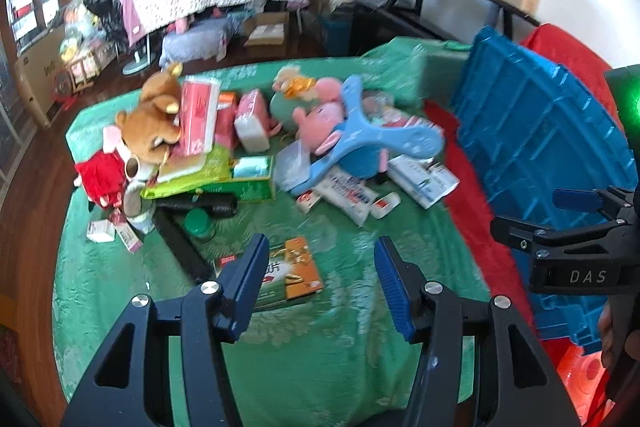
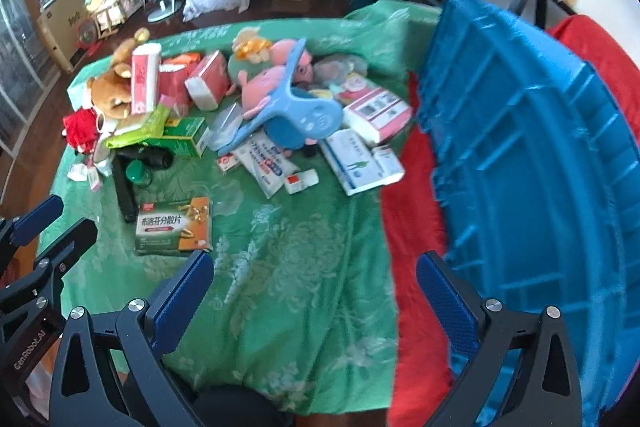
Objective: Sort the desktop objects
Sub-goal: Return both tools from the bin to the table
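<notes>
A green-clothed table (image 1: 320,327) holds a heap of objects: a brown teddy bear (image 1: 150,125), a pink plush pig (image 1: 326,123) under a blue plastic boomerang-shaped toy (image 1: 372,139), pink tissue packs (image 1: 198,117), and several medicine boxes (image 1: 424,177). An orange and green medicine box (image 1: 294,273) lies nearest; it also shows in the right wrist view (image 2: 174,225). My left gripper (image 1: 322,287) is open and empty just right of that box. My right gripper (image 2: 316,303) is open and empty above bare cloth.
A blue plastic crate (image 2: 532,155) stands tilted at the right on a red cloth (image 2: 416,203); it also shows in the left wrist view (image 1: 532,139). A black rod (image 1: 182,247) and green cap (image 1: 198,221) lie left of the near box. Room clutter lies beyond the table.
</notes>
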A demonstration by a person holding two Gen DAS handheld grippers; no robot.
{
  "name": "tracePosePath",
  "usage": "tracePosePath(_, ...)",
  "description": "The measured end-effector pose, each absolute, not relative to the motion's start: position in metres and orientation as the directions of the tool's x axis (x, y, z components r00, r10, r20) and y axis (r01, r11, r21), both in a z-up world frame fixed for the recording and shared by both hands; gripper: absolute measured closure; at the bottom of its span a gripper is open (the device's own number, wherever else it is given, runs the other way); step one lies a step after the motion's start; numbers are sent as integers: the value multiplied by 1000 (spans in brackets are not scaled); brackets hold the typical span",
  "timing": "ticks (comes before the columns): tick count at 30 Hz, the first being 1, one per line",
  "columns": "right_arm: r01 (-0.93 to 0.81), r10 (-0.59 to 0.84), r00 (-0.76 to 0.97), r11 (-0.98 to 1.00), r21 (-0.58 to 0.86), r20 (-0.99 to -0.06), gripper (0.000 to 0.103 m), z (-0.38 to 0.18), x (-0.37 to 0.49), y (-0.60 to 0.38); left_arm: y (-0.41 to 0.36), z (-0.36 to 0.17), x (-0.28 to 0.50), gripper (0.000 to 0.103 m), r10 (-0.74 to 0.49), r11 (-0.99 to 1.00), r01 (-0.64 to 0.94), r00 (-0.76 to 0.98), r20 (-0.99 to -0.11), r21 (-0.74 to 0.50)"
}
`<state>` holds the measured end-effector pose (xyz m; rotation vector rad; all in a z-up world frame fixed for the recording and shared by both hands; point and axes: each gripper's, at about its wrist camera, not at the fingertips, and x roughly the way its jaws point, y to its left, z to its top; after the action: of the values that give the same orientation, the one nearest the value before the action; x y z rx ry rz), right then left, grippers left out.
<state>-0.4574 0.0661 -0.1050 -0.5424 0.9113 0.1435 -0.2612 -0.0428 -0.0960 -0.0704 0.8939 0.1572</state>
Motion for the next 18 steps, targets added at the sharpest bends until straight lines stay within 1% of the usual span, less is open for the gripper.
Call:
tracePosePath(10, -304, -171, 503, 883, -359, -847, 1, -174, -376, 84, 10, -170, -207, 49, 131, 975, -222, 497, -858, 21)
tracePosePath(18, -287, -201, 427, 895, -343, -882, 1, -228, -328, 95, 49, -213, -186, 49, 166, 961, -273, 428, -889, 47)
